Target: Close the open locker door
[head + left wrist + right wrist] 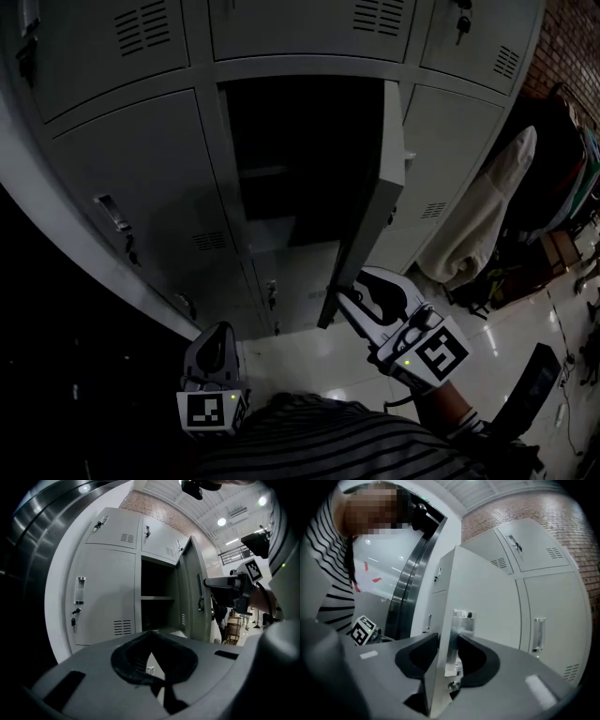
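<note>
Fingers (419,654) of the right gripper (449,644) pinch the locker door (487,602) edge; left gripper (151,637) fingers touch, empty.

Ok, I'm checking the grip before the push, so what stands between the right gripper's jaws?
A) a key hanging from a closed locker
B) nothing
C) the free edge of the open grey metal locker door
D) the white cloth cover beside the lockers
C: in the right gripper view, the right gripper has a pad on each face of the open grey metal locker door, at its free edge.
</note>
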